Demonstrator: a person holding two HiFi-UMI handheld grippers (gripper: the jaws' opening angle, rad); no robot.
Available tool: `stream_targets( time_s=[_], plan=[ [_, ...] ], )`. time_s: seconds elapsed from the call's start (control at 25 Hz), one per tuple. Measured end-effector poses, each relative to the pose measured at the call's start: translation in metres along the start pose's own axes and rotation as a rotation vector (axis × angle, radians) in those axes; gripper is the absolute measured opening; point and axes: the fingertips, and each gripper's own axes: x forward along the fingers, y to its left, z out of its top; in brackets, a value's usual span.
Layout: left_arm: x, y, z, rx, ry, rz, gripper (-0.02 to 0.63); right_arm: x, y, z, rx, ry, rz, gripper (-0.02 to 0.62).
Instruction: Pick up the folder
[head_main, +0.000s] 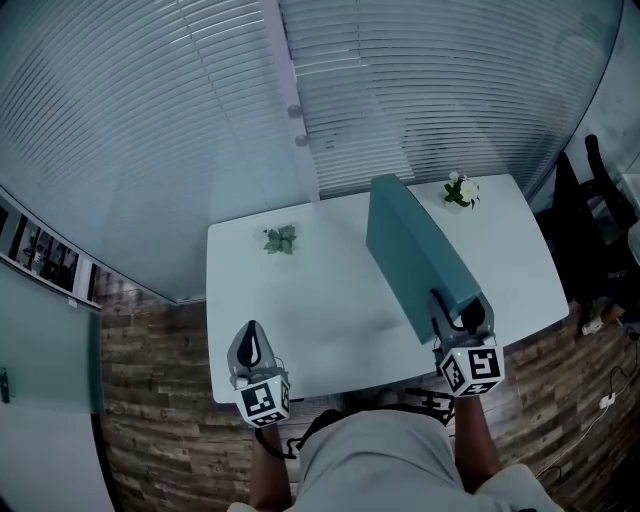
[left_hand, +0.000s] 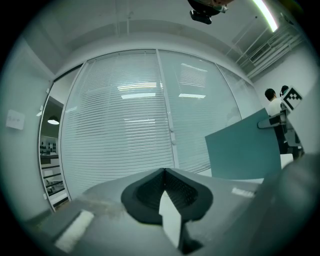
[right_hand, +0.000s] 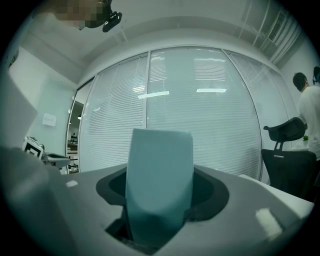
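Observation:
A teal folder stands on edge, tilted, over the right half of the white table. My right gripper is shut on its near end. In the right gripper view the folder's spine fills the gap between the jaws of the right gripper. My left gripper hovers at the table's near left edge, its jaws pressed together with nothing in them. The left gripper view shows the left gripper shut, and the folder at the right with the other gripper clamped on its top corner.
A small green plant sits at the back left of the table and a white flower at the back right. Blinds cover the curved glass wall behind. A dark office chair and a person are to the right.

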Motion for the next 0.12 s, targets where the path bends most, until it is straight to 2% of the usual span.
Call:
stream_targets(
  time_s=[0.12],
  plan=[
    [0.0020, -0.0033, 0.0026, 0.002, -0.002, 0.004, 0.006, 0.0018, -0.0057, 0.0008, 0.005, -0.003, 0.002, 0.287]
  ],
)
